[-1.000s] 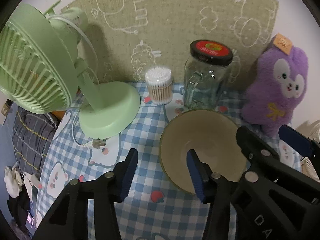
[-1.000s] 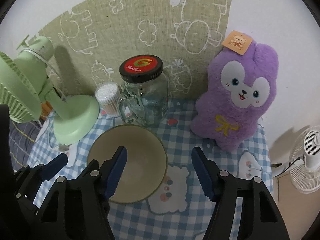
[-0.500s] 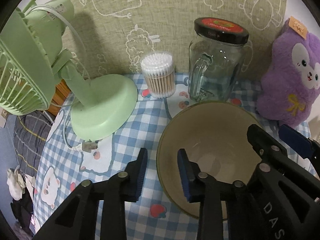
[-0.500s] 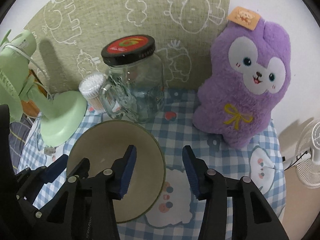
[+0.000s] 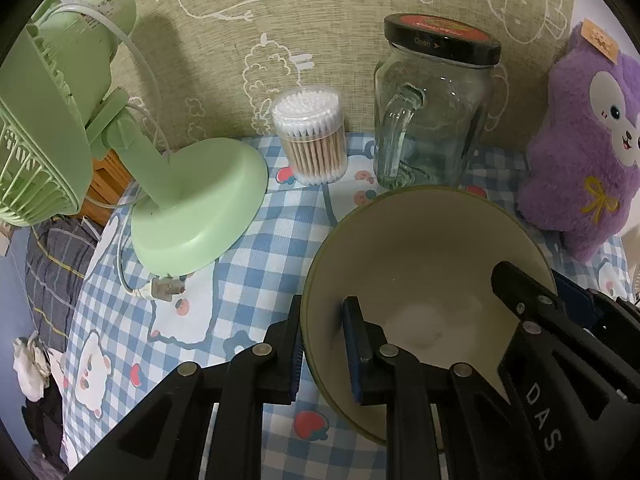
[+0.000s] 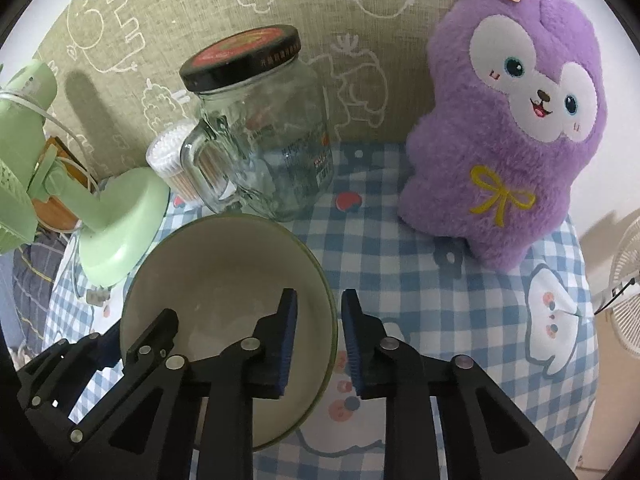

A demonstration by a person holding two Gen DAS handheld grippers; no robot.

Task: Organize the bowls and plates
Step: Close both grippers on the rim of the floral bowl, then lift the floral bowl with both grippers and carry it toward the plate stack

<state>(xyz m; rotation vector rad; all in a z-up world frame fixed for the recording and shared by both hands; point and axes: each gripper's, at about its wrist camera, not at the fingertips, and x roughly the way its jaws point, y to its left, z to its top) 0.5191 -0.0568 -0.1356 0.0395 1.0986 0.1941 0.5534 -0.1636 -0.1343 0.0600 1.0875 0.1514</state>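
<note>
While both grippers [image 5: 323,344] [image 6: 318,344] pinch the bowl's [image 5: 424,248] rim, the jar lid [image 5: 442,38] seemingly reads "Open".

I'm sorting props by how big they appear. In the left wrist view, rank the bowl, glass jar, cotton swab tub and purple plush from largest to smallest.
1. bowl, nearest the camera, so enlarged
2. glass jar and purple plush: look alike, and the plush is cut by the frame edge
3. cotton swab tub
</note>
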